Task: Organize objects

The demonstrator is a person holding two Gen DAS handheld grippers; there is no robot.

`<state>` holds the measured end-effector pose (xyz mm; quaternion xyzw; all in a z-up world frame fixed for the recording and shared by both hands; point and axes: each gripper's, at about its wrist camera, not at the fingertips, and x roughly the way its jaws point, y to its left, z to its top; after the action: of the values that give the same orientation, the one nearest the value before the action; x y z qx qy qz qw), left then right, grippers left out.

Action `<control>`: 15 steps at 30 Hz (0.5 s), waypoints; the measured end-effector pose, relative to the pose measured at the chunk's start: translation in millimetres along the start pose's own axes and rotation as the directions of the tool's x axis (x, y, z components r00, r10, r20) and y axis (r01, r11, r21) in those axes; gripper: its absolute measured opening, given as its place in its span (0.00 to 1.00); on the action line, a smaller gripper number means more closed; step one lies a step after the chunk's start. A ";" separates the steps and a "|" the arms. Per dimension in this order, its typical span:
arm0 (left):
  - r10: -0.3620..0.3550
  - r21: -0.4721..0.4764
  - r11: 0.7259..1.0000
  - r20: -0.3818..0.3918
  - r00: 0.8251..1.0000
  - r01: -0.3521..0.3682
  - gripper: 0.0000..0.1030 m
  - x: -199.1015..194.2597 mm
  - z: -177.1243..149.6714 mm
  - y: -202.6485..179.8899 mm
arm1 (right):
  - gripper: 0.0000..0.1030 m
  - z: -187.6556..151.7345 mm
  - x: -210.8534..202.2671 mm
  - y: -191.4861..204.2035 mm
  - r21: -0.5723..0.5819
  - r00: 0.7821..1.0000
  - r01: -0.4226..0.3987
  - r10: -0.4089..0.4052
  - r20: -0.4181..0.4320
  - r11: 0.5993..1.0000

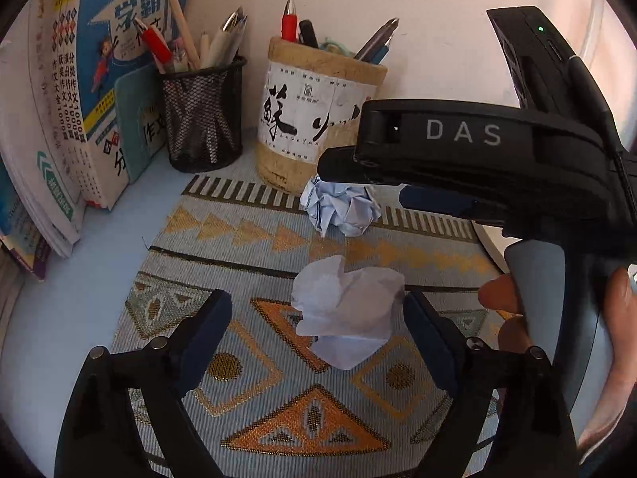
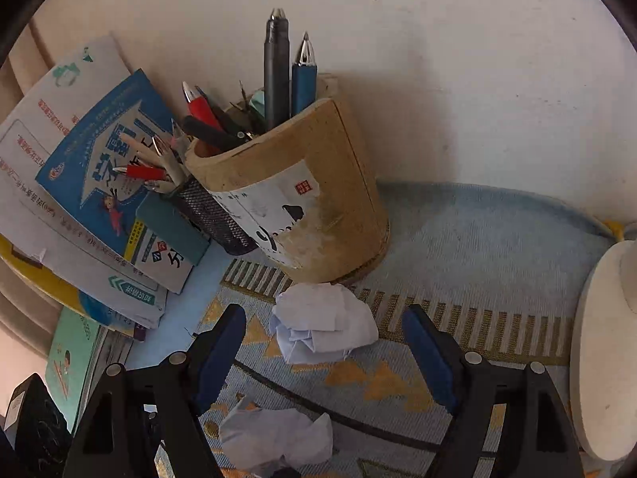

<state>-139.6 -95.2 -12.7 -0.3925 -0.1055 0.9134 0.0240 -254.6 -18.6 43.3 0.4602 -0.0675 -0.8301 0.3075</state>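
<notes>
Left gripper point(image 1: 318, 318): jaws wide, near paper ball point(image 1: 345, 314) between pads, right pad just touching it, left pad apart. Right gripper point(image 2: 324, 338): jaws wide, far paper ball point(image 2: 322, 322) between fingertips, untouched. Far ball at 12 o'clock from near ball, against bamboo pen cup point(image 2: 302, 199). Mesh pen holder point(image 1: 203, 115) at 10 o'clock, books point(image 1: 79, 91) beyond. All on patterned mat point(image 1: 247, 394).

Two crumpled paper balls point(image 1: 345, 312) point(image 1: 340, 209) — on patterned mat point(image 1: 254, 382)
</notes>
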 end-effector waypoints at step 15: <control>-0.034 -0.013 0.999 0.045 0.998 0.035 0.21 -7.3 -6.8 -5.6 | 0.49 -17.1 -0.3 -16.7 0.059 0.995 -0.007 0.001 0.098 0.998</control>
<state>-129.8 -89.5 -10.9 -0.3700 -0.1192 0.9207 0.0347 -248.2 -2.1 27.2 0.4276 -0.1079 -0.8488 0.2917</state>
